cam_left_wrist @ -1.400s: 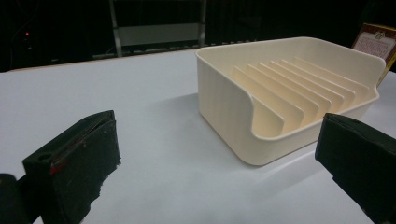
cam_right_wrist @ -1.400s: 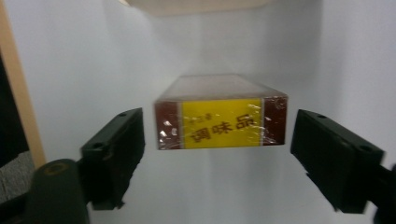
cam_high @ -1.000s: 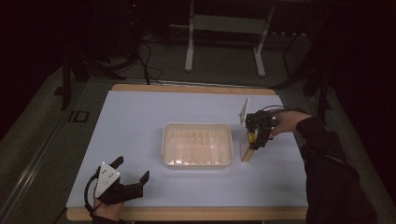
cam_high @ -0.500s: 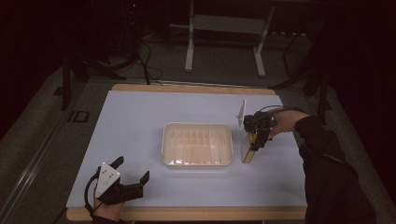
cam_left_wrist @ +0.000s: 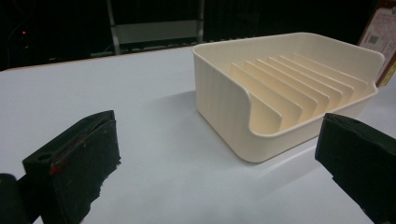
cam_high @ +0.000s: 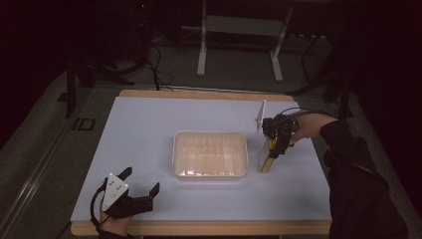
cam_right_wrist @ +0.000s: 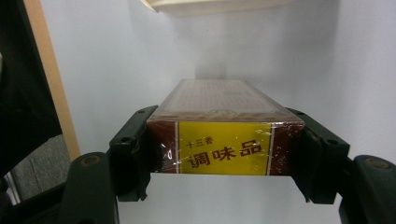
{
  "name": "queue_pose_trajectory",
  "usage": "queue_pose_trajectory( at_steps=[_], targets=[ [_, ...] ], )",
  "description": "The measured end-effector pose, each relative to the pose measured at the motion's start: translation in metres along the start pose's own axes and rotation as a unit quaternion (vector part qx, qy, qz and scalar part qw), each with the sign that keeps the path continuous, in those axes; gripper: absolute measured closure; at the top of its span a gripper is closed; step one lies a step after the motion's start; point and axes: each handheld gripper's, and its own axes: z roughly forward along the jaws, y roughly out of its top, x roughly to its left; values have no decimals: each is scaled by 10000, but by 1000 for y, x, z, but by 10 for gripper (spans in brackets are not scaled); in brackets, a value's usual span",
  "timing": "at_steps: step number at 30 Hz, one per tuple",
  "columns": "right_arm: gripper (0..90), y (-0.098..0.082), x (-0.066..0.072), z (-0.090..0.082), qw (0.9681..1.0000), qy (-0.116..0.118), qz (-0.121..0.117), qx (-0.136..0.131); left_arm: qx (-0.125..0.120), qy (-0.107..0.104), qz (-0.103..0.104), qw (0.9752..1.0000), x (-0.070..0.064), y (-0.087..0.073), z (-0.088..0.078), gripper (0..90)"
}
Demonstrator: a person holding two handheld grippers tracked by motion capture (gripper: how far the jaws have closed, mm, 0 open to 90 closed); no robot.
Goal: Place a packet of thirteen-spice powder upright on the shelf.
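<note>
A cream tray [cam_high: 210,134] with ribbed slots sits at the table's middle; its wall [cam_left_wrist: 224,93] fills much of the left gripper view, and its edge [cam_right_wrist: 210,4] shows at the top of the right gripper view. My right gripper [cam_high: 273,144] is shut on a brown and yellow seasoning box [cam_high: 266,160], held on end just right of the tray. In the right gripper view the box [cam_right_wrist: 224,107] sits squarely between the jaws of the right gripper [cam_right_wrist: 224,149]. I cannot tell whether its lower end touches the table. My left gripper [cam_high: 141,179] rests open near the front left edge, its jaws wide apart [cam_left_wrist: 217,158].
The white table top [cam_high: 149,129] has a wooden front edge [cam_high: 199,228]. Behind the table stand a metal frame [cam_high: 239,30] and cables on a dark floor. A sleeve [cam_high: 358,174] reaches in from the right.
</note>
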Motion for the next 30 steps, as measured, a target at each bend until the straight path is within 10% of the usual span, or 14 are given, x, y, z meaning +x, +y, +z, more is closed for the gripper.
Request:
queue_pose_trajectory(
  at_steps=[30],
  targets=[
    [317, 15, 22, -65, 9997, -245, -83, -45, 7, -196, 160, 9997, -4, 0, 1, 0]
  ],
)
